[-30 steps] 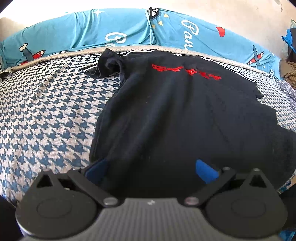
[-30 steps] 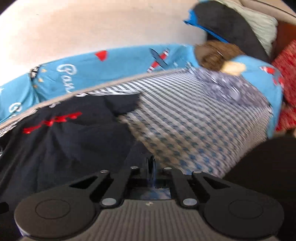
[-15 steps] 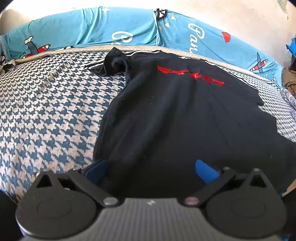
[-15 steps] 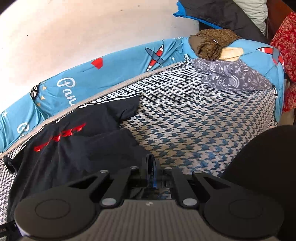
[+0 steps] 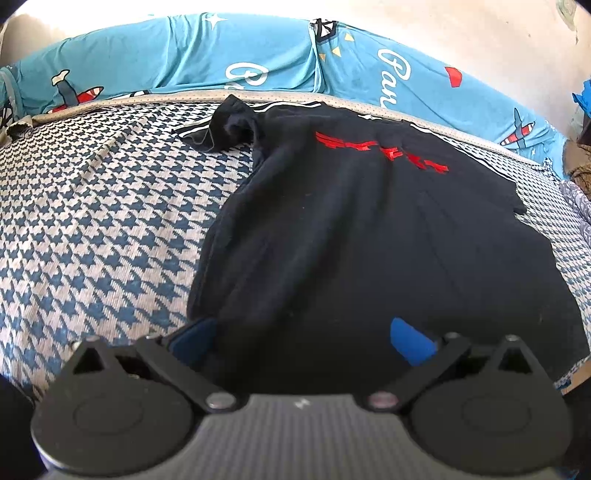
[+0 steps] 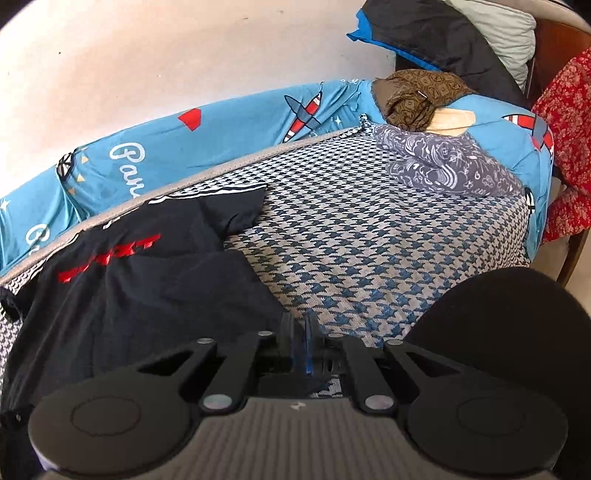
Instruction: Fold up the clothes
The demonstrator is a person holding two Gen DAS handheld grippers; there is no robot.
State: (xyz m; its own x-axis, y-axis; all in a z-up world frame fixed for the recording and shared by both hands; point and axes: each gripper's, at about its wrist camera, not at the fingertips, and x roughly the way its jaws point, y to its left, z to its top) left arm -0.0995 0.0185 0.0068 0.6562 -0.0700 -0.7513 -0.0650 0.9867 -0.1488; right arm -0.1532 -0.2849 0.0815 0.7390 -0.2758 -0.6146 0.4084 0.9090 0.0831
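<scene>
A black T-shirt (image 5: 354, 229) with red lettering lies spread face up on the houndstooth bed cover, collar toward the far blue bolster. Its far left sleeve (image 5: 229, 125) is bunched up. My left gripper (image 5: 301, 339) hovers over the near hem, open, its blue pads (image 5: 410, 343) wide apart with cloth under them. In the right wrist view the shirt (image 6: 140, 288) fills the left side. My right gripper (image 6: 298, 343) is shut, and the shirt's near right hem corner runs into its closed pads.
Blue printed bolsters (image 5: 177, 55) line the far edge by the wall. At the bed's right end lie a folded grey patterned cloth (image 6: 443, 162), a brown garment (image 6: 417, 92) and stacked pillows (image 6: 461, 33). A red cloth (image 6: 569, 147) hangs on a chair.
The right gripper has risen a little and swung, staying shut on the hem corner, and its view has sharpened. The left gripper has stayed open in the same place.
</scene>
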